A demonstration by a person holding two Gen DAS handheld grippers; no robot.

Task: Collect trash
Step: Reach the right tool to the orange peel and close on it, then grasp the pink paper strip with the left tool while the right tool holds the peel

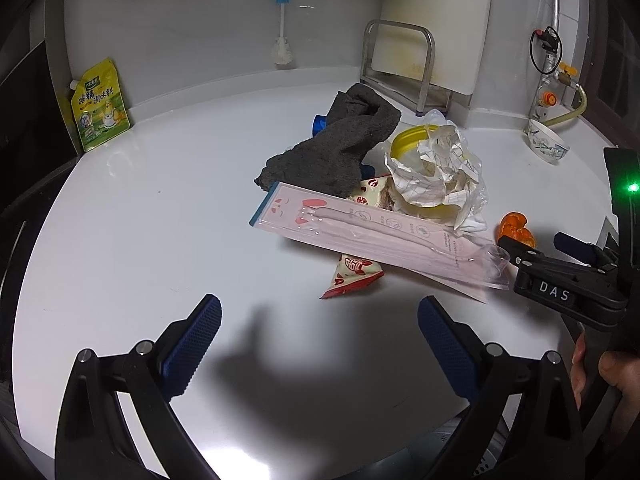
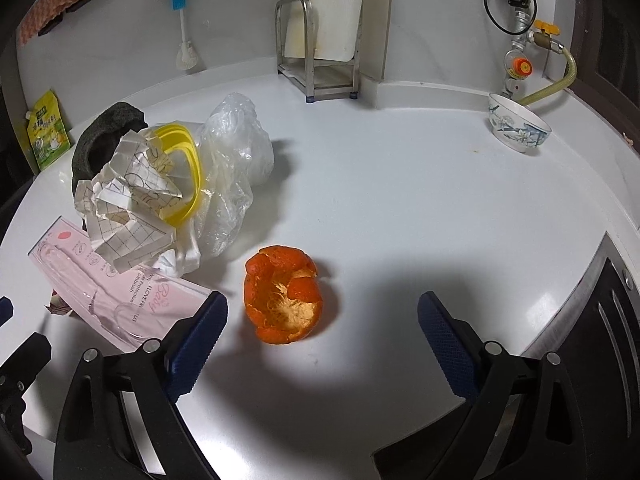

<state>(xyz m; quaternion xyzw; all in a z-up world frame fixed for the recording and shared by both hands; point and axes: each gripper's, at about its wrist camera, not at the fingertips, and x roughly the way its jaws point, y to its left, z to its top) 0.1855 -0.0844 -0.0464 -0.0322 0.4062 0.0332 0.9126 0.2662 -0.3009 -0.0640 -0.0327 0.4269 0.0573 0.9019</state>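
An orange peel (image 2: 285, 295), curled open with pale pith showing, lies on the white table (image 2: 400, 200) between the spread fingers of the right hand-held gripper (image 2: 322, 320), untouched. Beside it: crumpled gridded paper (image 2: 128, 200), a clear plastic bag (image 2: 236, 160), a pink package (image 1: 372, 240). The left hand-held gripper (image 1: 320, 322) hangs released, grasping nothing.

I see orange peel (image 2: 285, 294) cupped open on white counter, crumpled gridded paper (image 2: 127, 196) over yellow ring, clear plastic bag (image 2: 234, 160) touching, pink toothbrush pack (image 1: 370, 240) flat, red wrapper (image 1: 352, 276) beneath
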